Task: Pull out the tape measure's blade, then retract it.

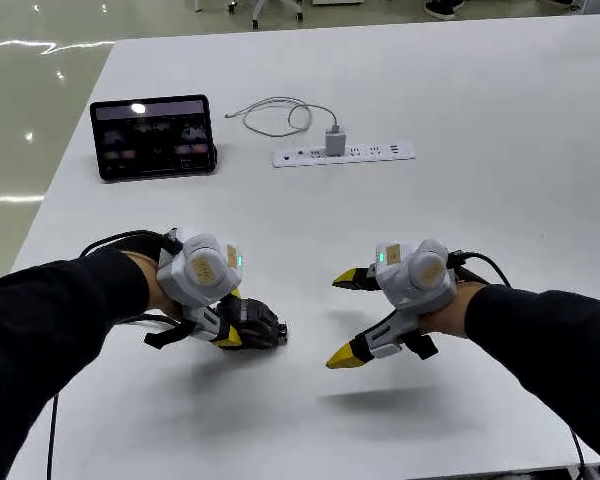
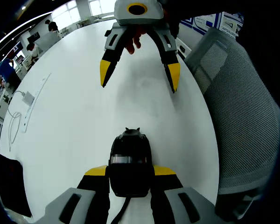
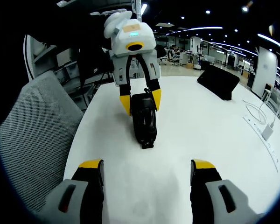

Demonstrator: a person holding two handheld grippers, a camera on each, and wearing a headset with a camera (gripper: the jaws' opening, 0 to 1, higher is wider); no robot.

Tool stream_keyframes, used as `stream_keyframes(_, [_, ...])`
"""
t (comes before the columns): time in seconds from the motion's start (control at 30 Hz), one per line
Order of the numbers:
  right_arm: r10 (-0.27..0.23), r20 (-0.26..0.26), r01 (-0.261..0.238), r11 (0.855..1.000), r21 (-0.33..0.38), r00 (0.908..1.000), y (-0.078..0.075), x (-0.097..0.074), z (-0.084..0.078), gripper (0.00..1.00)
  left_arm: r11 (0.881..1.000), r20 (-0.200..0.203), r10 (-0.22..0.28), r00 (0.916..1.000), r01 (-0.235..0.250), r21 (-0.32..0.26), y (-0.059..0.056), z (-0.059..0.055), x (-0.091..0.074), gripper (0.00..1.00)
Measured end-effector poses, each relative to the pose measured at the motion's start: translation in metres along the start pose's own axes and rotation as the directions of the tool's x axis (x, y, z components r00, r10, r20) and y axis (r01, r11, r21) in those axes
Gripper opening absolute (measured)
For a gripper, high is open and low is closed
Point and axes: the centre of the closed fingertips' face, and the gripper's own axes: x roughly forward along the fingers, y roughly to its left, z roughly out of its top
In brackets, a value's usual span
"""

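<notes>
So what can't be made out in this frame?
- The black tape measure: the left gripper covers its sides in the left gripper view, so any lock or label is hidden.
- Its blade tip: dark and too small in both gripper views.
- The black tablet: screen content too small, with glare, in the head view.
</notes>
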Motion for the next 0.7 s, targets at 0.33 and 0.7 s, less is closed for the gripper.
stream_keyframes(0.33, [-0.003,-0.033,0.004,1.000,0.022,0.9995,-0.004,0.030,0.000,0.54,0.999,0.019,-0.021,0.9996,0.021,-0.026,0.000,0.000,0.000,0.29])
stream_keyframes(0.7, [0.034,-0.091,-0.035,0.999,-0.012,0.9953,-0.002,0.058,0.003,0.38,0.999,0.039,-0.024,0.9989,0.025,-0.033,0.001,0.000,0.000,0.29])
